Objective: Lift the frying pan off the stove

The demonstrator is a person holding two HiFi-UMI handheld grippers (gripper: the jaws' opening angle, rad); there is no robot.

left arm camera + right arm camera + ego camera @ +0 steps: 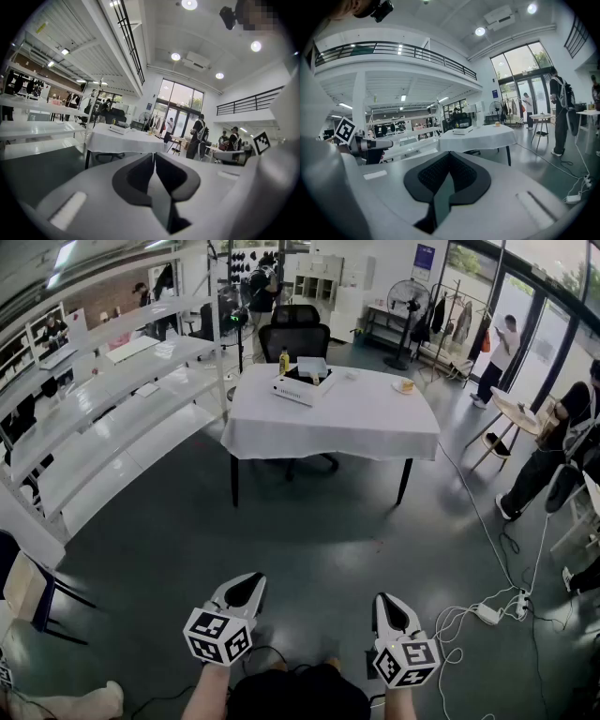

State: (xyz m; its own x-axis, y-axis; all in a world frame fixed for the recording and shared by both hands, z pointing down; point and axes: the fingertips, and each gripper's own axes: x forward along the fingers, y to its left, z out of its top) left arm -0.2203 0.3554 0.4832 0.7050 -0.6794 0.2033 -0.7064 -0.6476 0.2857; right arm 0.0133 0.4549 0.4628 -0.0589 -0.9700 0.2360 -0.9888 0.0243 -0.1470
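Pan, unclear on the table (356, 432) far beyond my closed, empty left gripper (153, 157) and right gripper (449, 155), probably heavy, rigid: I'd grip the handle.

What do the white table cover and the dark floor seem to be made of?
White table cover: looks like matte woven cloth, since it hangs over the edges in soft folds. Dark grey floor: probably sealed concrete or resin. It is smooth and seamless with a faint sheen.

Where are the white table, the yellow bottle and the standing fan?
white table (361, 423), head view, bare part of its cloth top.
yellow bottle (284, 362), head view, middle of its body.
standing fan (409, 298), head view, centre of its round head.
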